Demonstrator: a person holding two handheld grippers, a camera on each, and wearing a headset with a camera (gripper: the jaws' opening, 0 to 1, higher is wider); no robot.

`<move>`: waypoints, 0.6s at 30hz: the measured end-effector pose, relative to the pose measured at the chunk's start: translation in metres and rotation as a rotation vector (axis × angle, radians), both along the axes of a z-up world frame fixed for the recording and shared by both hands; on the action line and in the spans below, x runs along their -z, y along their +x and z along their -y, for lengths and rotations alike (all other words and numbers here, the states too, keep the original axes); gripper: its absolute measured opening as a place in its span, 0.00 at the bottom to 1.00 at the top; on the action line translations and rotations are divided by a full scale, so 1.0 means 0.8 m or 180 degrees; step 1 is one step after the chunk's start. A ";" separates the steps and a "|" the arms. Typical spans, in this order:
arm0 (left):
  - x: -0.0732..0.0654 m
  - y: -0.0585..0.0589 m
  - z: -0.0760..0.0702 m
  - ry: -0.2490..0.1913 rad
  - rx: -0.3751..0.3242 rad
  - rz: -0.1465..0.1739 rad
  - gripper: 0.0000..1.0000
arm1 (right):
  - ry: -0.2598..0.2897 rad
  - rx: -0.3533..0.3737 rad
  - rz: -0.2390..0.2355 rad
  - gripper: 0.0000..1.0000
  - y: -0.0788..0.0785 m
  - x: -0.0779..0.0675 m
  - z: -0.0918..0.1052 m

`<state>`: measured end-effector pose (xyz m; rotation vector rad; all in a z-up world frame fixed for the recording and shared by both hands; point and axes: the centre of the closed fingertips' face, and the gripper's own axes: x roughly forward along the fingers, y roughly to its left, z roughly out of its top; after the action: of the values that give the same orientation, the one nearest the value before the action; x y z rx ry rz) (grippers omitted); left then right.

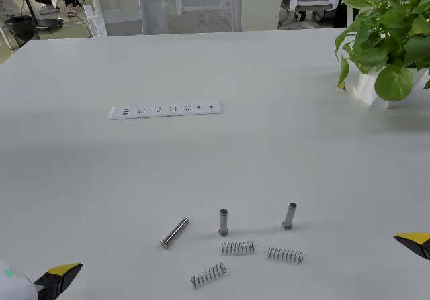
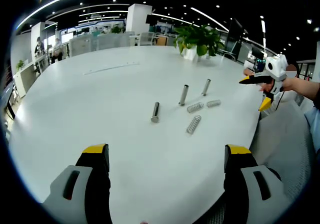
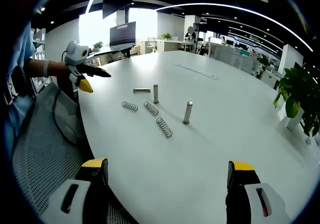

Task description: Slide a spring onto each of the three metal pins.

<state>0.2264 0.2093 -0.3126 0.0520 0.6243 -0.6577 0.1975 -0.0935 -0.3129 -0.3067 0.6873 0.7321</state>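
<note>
holding both tools low at the near edge of the wide white table [image 1: 282, 145], you have the left gripper [image 2: 166, 154] with its yellow-tipped jaws spread wide apart on nothing, and the right gripper [image 3: 168, 165] the same, jaws wide and bare. in the head view they sit at the bottom left and the right edge, well apart from the parts between them. ahead of you, the fallen silver metal pin [image 1: 174, 233] lies on its side at the left, the middle silver metal pin [image 1: 223, 222] stands upright on its head, and the right silver metal pin [image 1: 289, 216] stands upright too, leaning a little. the middle small wire coil spring [image 1: 238, 247] lies flat just in front of the middle pin, the right small wire coil spring [image 1: 285, 255] just in front of the right pin, and the nearest small wire coil spring [image 1: 208, 274] lies closest to you. no spring is on a pin yet. farther out lie a long white power strip [image 1: 165, 109] and, at the far right, a leafy green plant in a white pot [image 1: 390, 38].
</note>
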 end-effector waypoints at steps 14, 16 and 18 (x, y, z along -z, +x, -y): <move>-0.003 0.010 0.007 0.0054 0.0127 -0.0022 0.91 | 0.0009 -0.0010 -0.0037 0.99 -0.003 0.004 0.000; -0.004 0.013 0.008 0.0047 0.0144 -0.0020 0.90 | 0.0012 -0.0011 -0.0037 0.99 -0.003 0.004 0.000; -0.006 0.017 0.009 0.0039 0.0151 -0.0022 0.88 | 0.0011 -0.0010 -0.0037 0.99 -0.003 0.004 0.000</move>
<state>0.2402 0.2020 -0.3080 0.0761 0.6353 -0.7000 0.1952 -0.0934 -0.3160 -0.3007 0.6965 0.7384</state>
